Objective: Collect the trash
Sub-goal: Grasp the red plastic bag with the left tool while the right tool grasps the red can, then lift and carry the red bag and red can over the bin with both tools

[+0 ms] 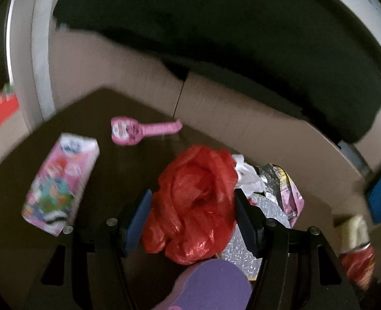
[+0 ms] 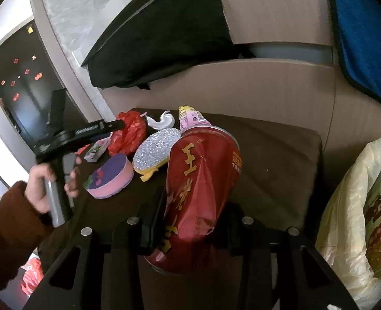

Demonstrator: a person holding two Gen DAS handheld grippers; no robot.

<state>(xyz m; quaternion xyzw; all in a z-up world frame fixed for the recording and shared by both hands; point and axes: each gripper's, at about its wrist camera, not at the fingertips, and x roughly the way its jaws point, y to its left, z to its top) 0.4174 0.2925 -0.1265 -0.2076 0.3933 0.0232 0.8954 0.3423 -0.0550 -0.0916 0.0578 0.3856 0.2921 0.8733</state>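
The right gripper [image 2: 190, 222] has its jaws pinched on a dented red can [image 2: 203, 180], gold characters down the side, held tilted over the dark brown tabletop [image 2: 281, 160]. The left gripper [image 1: 190, 219] is spread wide, jaws either side of a crumpled red plastic bag [image 1: 195, 201]; the left wrist view is blurry, so I honestly can't tell if the pads touch it yet. Only the right wrist view shows the person's left hand [image 2: 43, 183] in a rust-brown sleeve [image 2: 7, 222] gripping that tool's handle, plus a pale plastic bag [image 2: 358, 206] standing open at the right with printed packaging inside. Only the left wrist view shows a pink juice carton [image 1: 61, 183] lying flat and a pink toy guitar [image 1: 141, 130] further back. Both catch the purple-and-pink sponge [image 2: 110, 178], a glittery silver oval scrubber [image 2: 157, 151], white crumpled paper [image 2: 163, 121] and a pink wrapper [image 2: 190, 118], all clustered beside the red bag.
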